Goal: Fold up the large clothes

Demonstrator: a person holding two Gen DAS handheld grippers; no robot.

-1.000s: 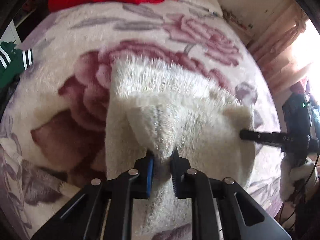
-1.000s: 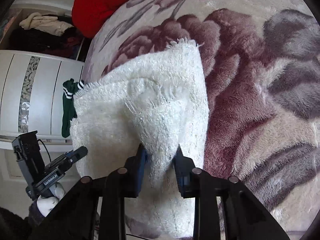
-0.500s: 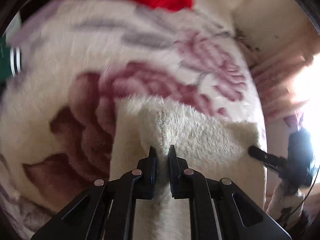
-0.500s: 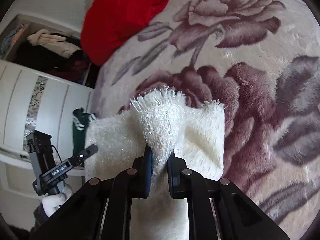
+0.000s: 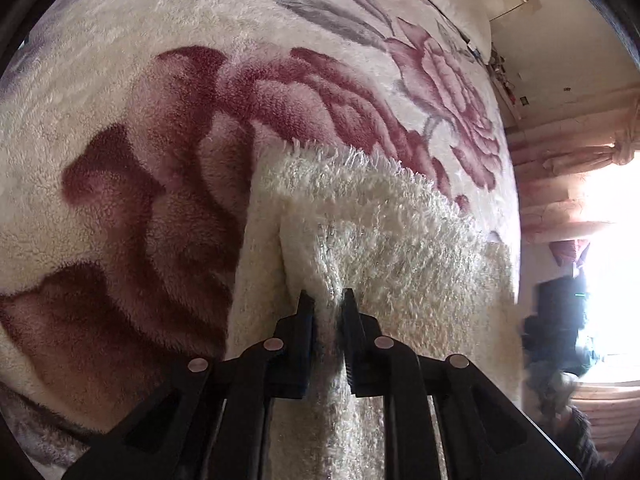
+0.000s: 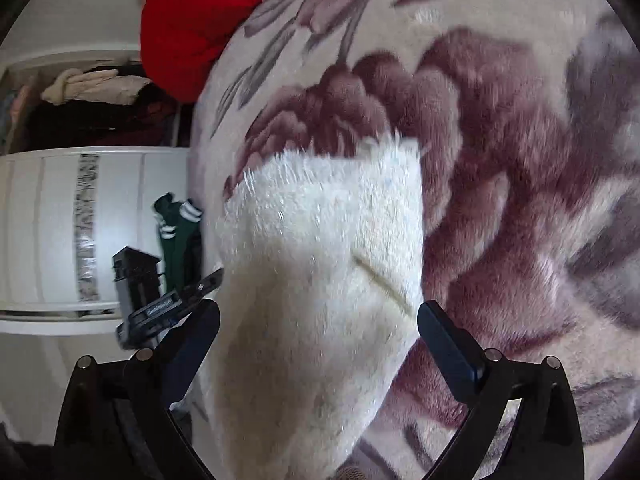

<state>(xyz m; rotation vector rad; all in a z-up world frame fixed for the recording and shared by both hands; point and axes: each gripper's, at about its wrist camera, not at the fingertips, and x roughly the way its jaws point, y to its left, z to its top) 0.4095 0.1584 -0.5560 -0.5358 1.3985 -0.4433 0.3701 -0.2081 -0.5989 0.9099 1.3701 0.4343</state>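
A white fluffy garment (image 5: 380, 216) lies folded on a floral blanket (image 5: 160, 160). My left gripper (image 5: 328, 300) pinches a ridge of its near edge between the pads, and its jaws are beginning to open. In the right wrist view the same garment (image 6: 320, 220) lies flat on the blanket (image 6: 500, 140). My right gripper (image 6: 320, 314) is opening, its jaws wide apart. The garment sits between the fingers and neither pad touches it. The left gripper (image 6: 160, 304) shows at the garment's left edge. The right gripper (image 5: 560, 320) is a dark blur in the left wrist view.
A red cloth (image 6: 188, 20) lies at the far end of the bed. A green garment with white stripes (image 6: 176, 232) hangs off the bed's left side by a white cabinet (image 6: 40, 220). Piled clothes (image 6: 92, 88) fill a shelf. A bright window (image 5: 612, 260) glares at right.
The right gripper has let go of the garment and its jaws have sprung wide; the raised fold now lies flat. The left gripper has come down toward the blanket, still pinching its fold.
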